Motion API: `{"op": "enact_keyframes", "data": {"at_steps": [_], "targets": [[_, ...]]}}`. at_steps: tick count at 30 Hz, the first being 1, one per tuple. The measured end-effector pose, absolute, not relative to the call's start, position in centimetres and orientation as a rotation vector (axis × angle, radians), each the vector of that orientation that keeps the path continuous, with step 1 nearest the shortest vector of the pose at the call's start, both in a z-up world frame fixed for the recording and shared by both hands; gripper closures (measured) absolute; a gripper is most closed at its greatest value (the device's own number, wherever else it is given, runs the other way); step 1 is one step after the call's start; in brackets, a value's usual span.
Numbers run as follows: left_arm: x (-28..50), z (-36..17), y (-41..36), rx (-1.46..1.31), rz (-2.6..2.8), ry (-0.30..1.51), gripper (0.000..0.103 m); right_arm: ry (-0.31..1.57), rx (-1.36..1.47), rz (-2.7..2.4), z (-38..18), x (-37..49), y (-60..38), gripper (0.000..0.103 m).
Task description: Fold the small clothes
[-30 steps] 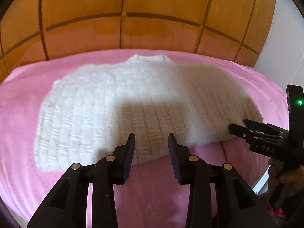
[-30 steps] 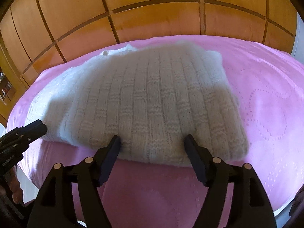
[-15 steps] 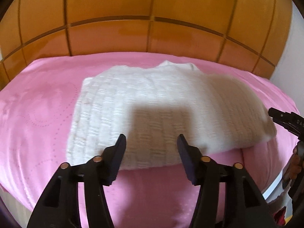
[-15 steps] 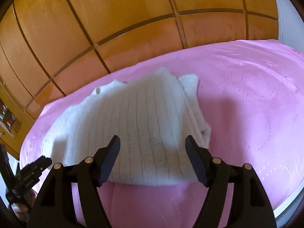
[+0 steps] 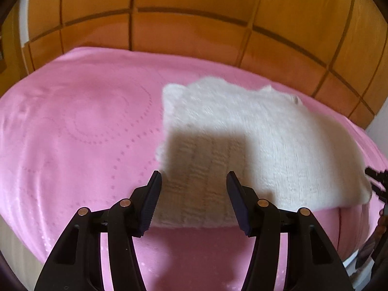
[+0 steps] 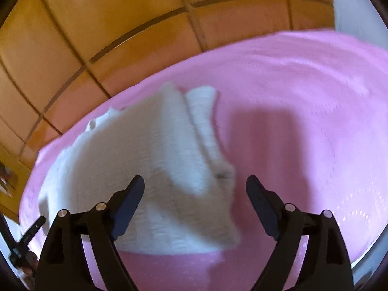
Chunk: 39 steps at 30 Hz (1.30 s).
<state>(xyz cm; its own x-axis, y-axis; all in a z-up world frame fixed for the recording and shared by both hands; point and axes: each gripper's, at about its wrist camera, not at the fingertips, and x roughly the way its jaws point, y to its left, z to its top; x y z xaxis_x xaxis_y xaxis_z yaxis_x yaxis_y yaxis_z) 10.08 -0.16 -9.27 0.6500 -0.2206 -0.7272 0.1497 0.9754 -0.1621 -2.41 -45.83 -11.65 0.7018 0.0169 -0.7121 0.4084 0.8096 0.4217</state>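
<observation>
A white knitted sweater lies folded on the pink bedspread. It also shows in the right wrist view, with a folded layer along its right edge. My left gripper is open and empty, hovering over the sweater's near left corner. My right gripper is open and empty, over the sweater's near right corner. Both views are blurred by motion. The right gripper's tip shows at the far right of the left wrist view. The left gripper's tip shows at the lower left of the right wrist view.
A wooden panelled headboard stands behind the bed and also shows in the right wrist view. The pink bedspread spreads wide on both sides of the sweater. The bed's near edge runs just below the grippers.
Both grippers have pulled back and swung outward, the left one to the left, the right one to the right. Both jaws have opened wider. The sweater lies as before.
</observation>
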Motion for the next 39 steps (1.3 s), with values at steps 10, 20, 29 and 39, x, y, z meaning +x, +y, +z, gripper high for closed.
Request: {"op": "enact_keyframes", "data": {"at_steps": [10,20,29,39], "targets": [[10.7,-9.8,0.4,-0.188,-0.322,0.876,0.048,0.799,0.733,-0.047,-12.2,-1.4,-45.6,0.083],[11.5,-10.5,0.8,-0.212,-0.400,0.907,0.048,0.643,0.665,0.275,-1.6,2.3,-37.2,0.091],[11.8,-10.9,2.0,-0.290,-0.467,0.918,0.048,0.721,0.501,0.567,0.3,9.6,-21.8,0.092],[12.0,-9.1,8.8,-0.497,-0.429,0.898,0.048,0.894,0.278,0.609,-6.4,11.2,-12.9,0.081]]}}
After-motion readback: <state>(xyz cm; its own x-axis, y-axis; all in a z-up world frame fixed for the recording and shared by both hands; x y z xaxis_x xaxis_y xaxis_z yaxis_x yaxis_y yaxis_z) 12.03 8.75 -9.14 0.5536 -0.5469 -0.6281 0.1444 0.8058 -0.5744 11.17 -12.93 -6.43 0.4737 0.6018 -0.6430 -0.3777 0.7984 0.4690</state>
